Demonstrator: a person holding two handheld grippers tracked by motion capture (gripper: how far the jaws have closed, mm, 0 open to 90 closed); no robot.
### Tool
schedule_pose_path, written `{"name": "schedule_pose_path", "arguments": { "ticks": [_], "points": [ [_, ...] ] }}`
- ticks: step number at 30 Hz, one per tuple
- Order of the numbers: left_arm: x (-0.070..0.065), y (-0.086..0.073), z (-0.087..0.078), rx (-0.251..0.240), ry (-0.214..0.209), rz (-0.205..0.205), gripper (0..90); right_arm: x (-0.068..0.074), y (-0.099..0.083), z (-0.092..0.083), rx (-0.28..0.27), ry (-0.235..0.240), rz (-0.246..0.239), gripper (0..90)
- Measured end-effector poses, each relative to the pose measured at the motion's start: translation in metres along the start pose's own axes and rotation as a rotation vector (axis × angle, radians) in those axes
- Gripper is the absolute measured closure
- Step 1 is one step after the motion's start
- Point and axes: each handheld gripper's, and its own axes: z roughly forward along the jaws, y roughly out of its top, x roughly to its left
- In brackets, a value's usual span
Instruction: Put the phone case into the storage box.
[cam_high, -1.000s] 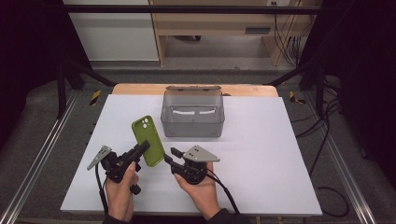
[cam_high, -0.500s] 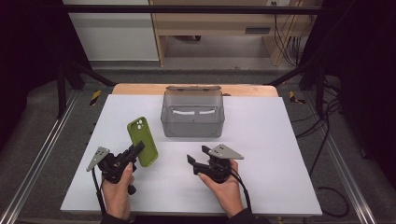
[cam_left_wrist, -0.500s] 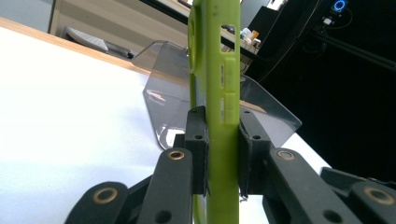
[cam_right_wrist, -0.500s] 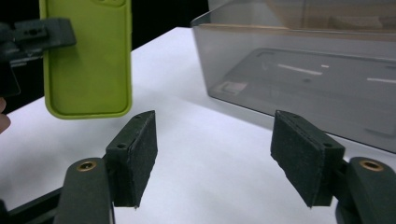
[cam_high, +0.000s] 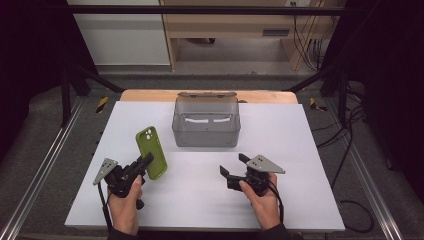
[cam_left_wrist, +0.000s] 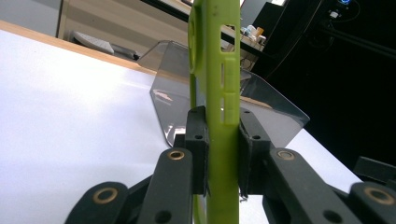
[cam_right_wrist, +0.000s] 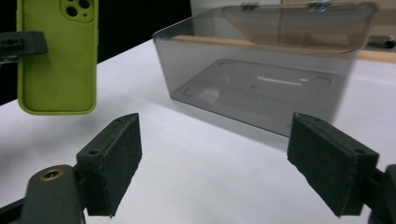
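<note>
A lime-green phone case (cam_high: 151, 151) stands on edge above the white table, with my left gripper (cam_high: 145, 162) shut on its lower part. In the left gripper view the two pads clamp the case (cam_left_wrist: 215, 70) from both sides, at my left gripper (cam_left_wrist: 219, 142). My right gripper (cam_high: 233, 165) hovers low over the table to the right, well apart from the case. Its jaws have just been opening, and my right gripper (cam_right_wrist: 215, 158) has nothing between them. From there the case (cam_right_wrist: 58, 60) shows its back with the camera cut-out.
A smoky transparent plastic box (cam_high: 206, 120) with its lid tipped back stands at the table's far middle, also ahead of the right gripper as the box (cam_right_wrist: 261, 84). The white table sheet (cam_high: 300, 145) ends at a wooden strip behind the box. Dark floor and rails surround it.
My right gripper has drawn away to the right from beside the green case, and its jaws have spread wide. The left gripper and the case have stayed put.
</note>
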Motion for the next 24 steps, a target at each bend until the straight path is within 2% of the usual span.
{"name": "schedule_pose_path", "arguments": {
  "ticks": [3, 5, 11, 18, 22, 24],
  "points": [
    [0.001, 0.001, -0.001, -0.004, 0.007, 0.004, 77.2, -0.009, 0.0, -0.01, -0.02, -0.005, 0.009, 19.3],
    [0.002, 0.002, -0.002, -0.005, 0.011, 0.01, 77.1, -0.018, -0.002, -0.019, -0.052, -0.028, -0.006, 21.4],
    [0.003, 0.002, -0.002, -0.009, 0.015, 0.009, 77.2, -0.036, -0.006, -0.036, -0.101, -0.082, -0.053, 22.8],
    [0.003, 0.003, -0.003, -0.013, 0.013, 0.016, 77.2, -0.053, -0.012, -0.054, -0.092, -0.094, -0.075, 19.6],
    [0.002, 0.003, -0.004, -0.013, 0.011, 0.014, 77.2, -0.06, -0.014, -0.063, -0.073, -0.115, -0.109, 10.5],
    [0.002, 0.003, -0.003, -0.015, 0.008, 0.013, 77.2, -0.062, -0.014, -0.067, -0.069, -0.109, -0.104, 7.4]
  ]
}}
